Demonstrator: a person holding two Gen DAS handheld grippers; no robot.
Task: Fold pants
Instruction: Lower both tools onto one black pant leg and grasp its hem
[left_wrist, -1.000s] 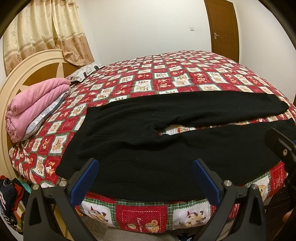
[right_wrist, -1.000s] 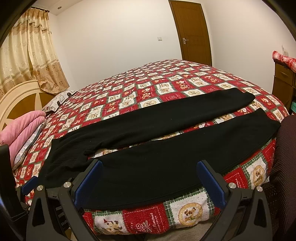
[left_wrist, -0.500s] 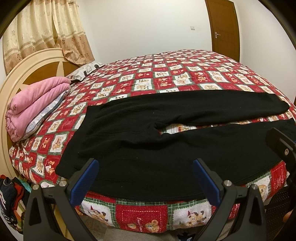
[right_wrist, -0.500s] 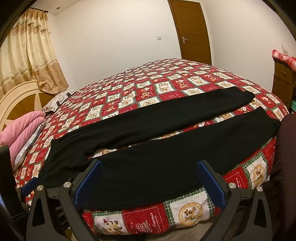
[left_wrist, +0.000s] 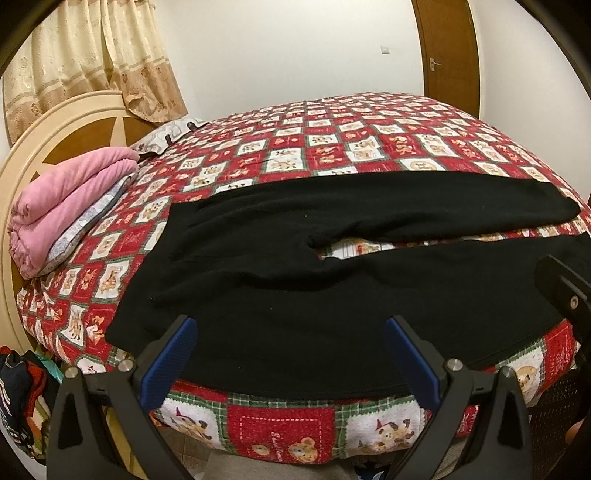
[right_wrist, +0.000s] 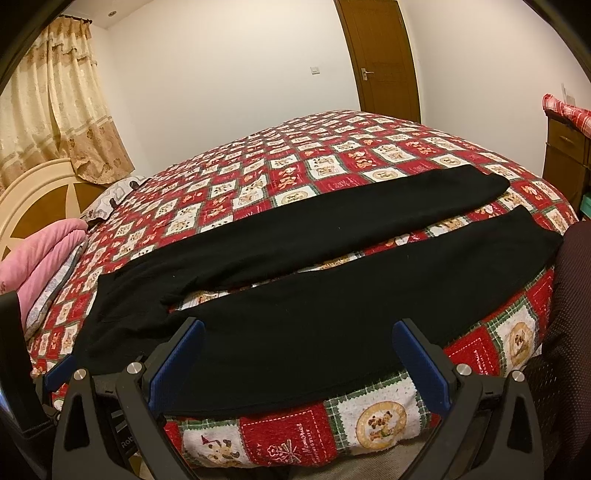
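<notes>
Presently, in stock:
- Bed with red-and-white patchwork bear-print quilt (left_wrist: 332, 147): carries everything.
- Black soft-knit pants (left_wrist: 295, 295): spread flat along the near edge, waist toward the headboard, legs parted; no fold made yet, so the whole task remains.
- Folded pink blanket (left_wrist: 70, 199): near the headboard, apart from the pants.
- Left gripper (left_wrist: 291, 354): jaws wide, holding nothing, short of the pants.
- Right gripper (right_wrist: 299, 354): likewise wide, empty.
</notes>
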